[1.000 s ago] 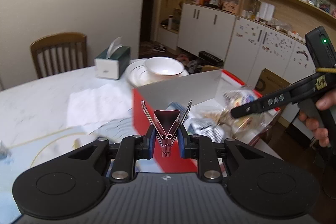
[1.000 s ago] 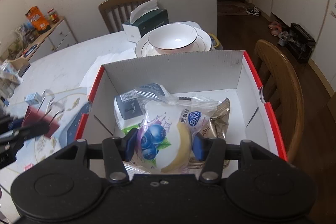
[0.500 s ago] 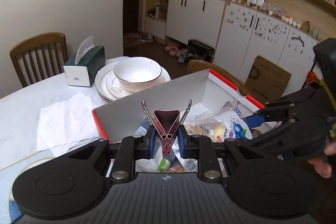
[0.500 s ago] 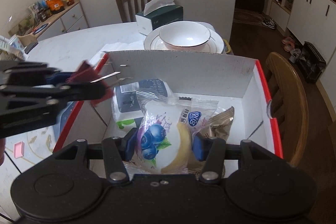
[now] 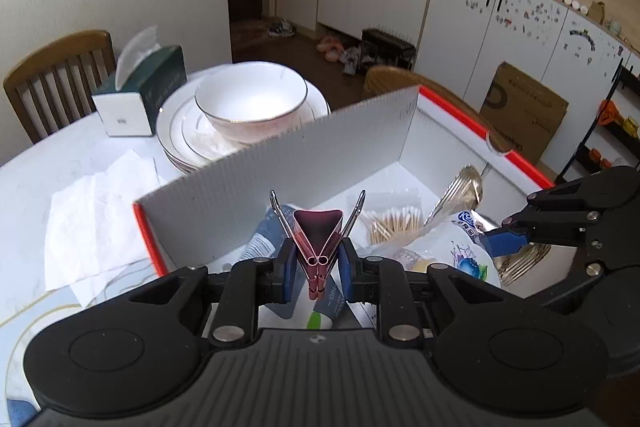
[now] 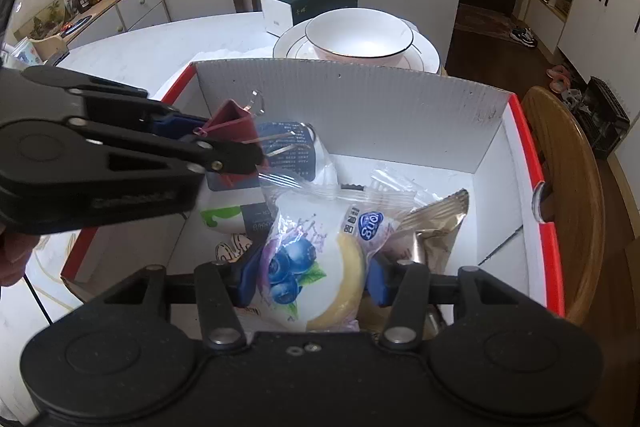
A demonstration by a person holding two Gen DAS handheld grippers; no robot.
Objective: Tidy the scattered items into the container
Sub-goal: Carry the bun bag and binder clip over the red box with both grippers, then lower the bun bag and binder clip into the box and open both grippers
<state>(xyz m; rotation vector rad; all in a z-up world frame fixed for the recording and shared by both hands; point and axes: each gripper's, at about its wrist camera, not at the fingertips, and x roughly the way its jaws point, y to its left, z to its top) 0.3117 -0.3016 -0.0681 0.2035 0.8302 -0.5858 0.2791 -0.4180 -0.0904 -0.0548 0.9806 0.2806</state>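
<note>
- While my left gripper (image 5: 318, 263) pinches the red binder clip (image 5: 318, 241) over the box (image 5: 280, 183), left wrist view has the blueberry pastry packet (image 5: 460, 259) at 3 o'clock, cotton swabs (image 5: 394, 223) at 1.
- Right wrist view: my right gripper (image 6: 308, 279) is clamped on that packet inside the box, clip at 10 o'clock, bowl (image 6: 358, 37) at 12.

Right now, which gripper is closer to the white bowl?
Left. The left gripper, holding a red clip, is over the box's far end, nearer the bowl. The right gripper, clamping a bun packet, is at the box's near end.
</note>
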